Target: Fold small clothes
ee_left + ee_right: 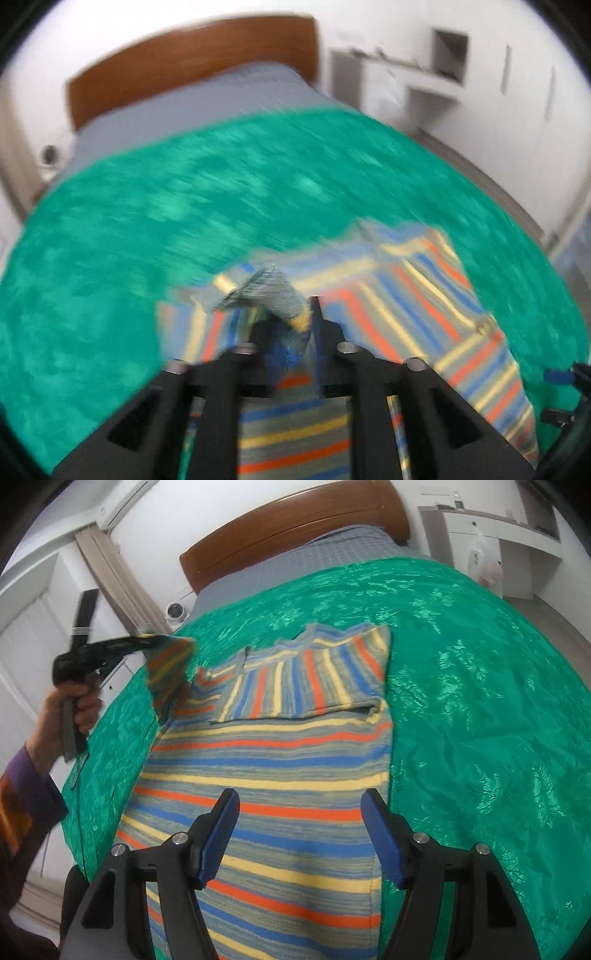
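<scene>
A striped knit sweater point(273, 760) in grey, blue, orange and yellow lies on the green bedspread point(480, 709). Its right sleeve point(306, 679) is folded across the chest. My left gripper point(295, 325) is shut on the left sleeve cuff point(280, 295) and holds it lifted off the bed; the right wrist view shows it point(155, 640) raised at the left with the sleeve point(168, 672) hanging from it. My right gripper point(299, 808) is open and empty above the sweater's lower body. The left wrist view is blurred by motion.
The bed has a brown wooden headboard point(295, 528) and a grey sheet point(306, 561) beyond the green spread. White cabinets point(517, 535) stand at the right. A curtain point(110, 572) and a small white camera point(175, 613) are at the left.
</scene>
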Available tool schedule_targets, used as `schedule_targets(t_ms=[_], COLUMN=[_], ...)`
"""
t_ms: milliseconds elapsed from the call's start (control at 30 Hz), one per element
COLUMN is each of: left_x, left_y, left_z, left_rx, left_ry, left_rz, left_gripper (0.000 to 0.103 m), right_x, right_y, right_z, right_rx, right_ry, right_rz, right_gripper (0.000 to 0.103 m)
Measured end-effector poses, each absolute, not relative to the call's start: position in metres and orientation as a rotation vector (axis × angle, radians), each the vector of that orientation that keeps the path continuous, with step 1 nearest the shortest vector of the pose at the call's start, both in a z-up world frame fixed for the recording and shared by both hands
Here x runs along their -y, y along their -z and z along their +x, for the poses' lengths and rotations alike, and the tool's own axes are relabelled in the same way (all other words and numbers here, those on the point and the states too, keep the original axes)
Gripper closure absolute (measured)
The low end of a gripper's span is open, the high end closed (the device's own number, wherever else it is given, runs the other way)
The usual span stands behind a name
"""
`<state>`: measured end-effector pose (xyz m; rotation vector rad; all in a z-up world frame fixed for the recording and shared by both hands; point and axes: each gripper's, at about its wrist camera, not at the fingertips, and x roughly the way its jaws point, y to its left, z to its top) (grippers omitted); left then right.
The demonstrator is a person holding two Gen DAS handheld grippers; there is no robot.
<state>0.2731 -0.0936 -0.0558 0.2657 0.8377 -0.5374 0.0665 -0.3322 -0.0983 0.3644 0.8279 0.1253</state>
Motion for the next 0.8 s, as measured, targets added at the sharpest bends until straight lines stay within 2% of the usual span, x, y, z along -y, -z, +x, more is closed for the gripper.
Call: schedule_targets(t_ms=[33, 67, 167, 300, 467, 500, 567, 633, 800], left_x=[0.109, 0.112, 0.097, 0.039, -0.008, -0.017, -0.038, -0.064, -0.109], left_y=[0.073, 0.082, 0.102, 0.125, 0.155, 0.156, 0.159, 0.161, 0.163], left_z=[0.267, 0.262, 0.250, 0.228, 0.136, 0.118, 0.081, 0.054, 0.012], left_rx=[-0.887, -0.907, -0.946, -1.011, -1.033, -1.033, -1.050, -1.092, -1.176], left_ry=[0.557, 0.574, 0.570, 0.472, 0.391, 0.372, 0.324, 0.262, 0.152], left_rz=[0.280, 0.280, 0.237, 0.183, 0.298, 0.300, 0.287, 0.248, 0.215], left_gripper=[0.028, 0.026, 0.025, 0.018, 0.016, 0.012, 0.010, 0.006, 0.009], right_x=[0.335, 0.339, 0.349, 0.346, 0.310, 0.304, 0.298, 0.297, 0.304], right_y=[0.100, 0.102, 0.111, 0.127, 0.151, 0.155, 0.159, 0.164, 0.177], right_z=[0.066, 0.066, 0.067, 0.068, 0.066, 0.060, 0.039, 0.014, -0.047], right_rx=[-0.830, -0.835, -0.876, -0.940, -1.038, -1.054, -1.064, -1.091, -1.181], right_ry=[-0.119, -0.113, -0.091, -0.106, -0.157, -0.157, -0.138, -0.099, -0.047], right_rz=[0.369, 0.375, 0.380, 0.329, 0.228, 0.197, 0.135, 0.088, 0.055], right_gripper=[0.035, 0.035, 0.035, 0.035, 0.035, 0.035, 0.033, 0.025, 0.025])
